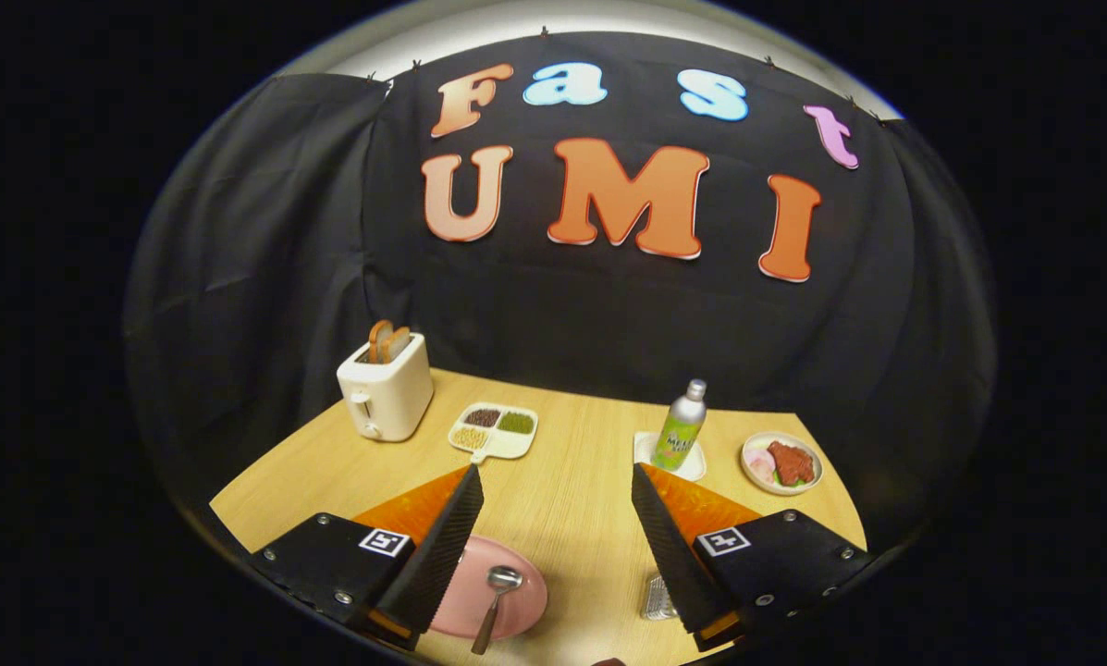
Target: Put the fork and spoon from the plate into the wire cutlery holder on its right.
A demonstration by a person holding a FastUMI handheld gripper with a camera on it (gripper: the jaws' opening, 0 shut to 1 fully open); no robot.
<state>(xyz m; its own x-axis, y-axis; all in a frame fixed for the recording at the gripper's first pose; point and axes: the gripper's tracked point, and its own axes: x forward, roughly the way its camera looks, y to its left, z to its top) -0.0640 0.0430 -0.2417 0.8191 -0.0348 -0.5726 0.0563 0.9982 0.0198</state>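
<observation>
A pink plate (525, 606) lies on the wooden table low down between my fingers, partly hidden behind the left finger (442, 546). A spoon (496, 594) rests on it with its bowl pointing away from me and its brown handle toward me. The wire cutlery holder (657, 599) peeks out as a bit of silver mesh just inside the right finger (669, 546). My gripper (558, 481) hangs open above the table with nothing between the fingers. The fork is hidden.
Beyond the fingers stand a white toaster (385, 393) with bread slices, a divided white dish (495, 431) of beans and seeds, a green bottle (681, 427) on a white coaster, and a small plate of meat (781, 463). Black cloth closes the back.
</observation>
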